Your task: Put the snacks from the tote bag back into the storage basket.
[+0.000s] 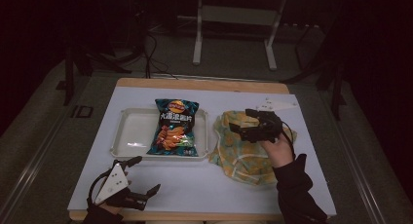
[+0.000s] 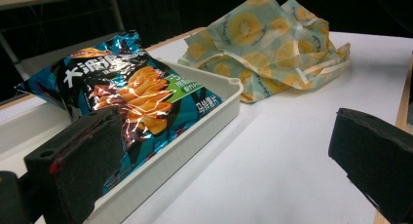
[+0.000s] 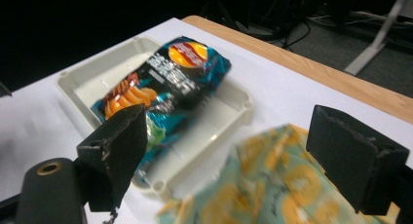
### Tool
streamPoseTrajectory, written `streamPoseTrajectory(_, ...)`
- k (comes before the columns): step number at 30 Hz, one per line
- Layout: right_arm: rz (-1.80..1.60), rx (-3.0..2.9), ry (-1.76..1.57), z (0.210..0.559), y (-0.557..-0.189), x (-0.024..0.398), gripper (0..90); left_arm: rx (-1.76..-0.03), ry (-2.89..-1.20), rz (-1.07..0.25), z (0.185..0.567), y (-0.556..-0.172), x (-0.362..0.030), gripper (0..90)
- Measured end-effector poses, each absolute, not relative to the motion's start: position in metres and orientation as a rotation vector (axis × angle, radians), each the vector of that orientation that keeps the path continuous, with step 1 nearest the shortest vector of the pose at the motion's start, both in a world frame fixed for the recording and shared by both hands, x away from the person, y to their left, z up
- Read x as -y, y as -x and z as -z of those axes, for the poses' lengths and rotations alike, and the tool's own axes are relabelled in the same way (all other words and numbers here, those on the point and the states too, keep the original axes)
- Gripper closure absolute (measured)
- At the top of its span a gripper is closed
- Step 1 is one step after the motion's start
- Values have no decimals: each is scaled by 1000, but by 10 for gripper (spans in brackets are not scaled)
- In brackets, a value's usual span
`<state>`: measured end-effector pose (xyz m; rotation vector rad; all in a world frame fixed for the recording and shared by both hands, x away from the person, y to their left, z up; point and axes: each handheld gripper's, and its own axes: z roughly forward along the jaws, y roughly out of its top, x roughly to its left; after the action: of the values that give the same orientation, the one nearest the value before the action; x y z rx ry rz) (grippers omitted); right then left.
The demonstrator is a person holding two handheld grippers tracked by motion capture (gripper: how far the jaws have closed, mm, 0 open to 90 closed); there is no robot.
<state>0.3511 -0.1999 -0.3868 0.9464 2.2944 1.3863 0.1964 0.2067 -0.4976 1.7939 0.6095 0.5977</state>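
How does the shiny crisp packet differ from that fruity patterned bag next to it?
The crisp packet is glossy, mostly dark blue with orange crisps pictured, and looks puffed and smooth; the patterned bag is matt, pale green with yellow fruit slices, and lies crumpled. The packet rests in the white tray, partly over its rim; the bag sits directly on the table, with the open right gripper over it. Both lie untouched.

Probably a lab: dark room, floor cables (image 1: pixel 151 53), stand frame (image 1: pixel 234 34).
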Motion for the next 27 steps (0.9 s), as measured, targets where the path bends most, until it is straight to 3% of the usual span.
streamPoseTrajectory(27, -1327, -2114, -1035, 422, -301, 306, 150, -612, -1797, -597, 498, -197, -207, 3)
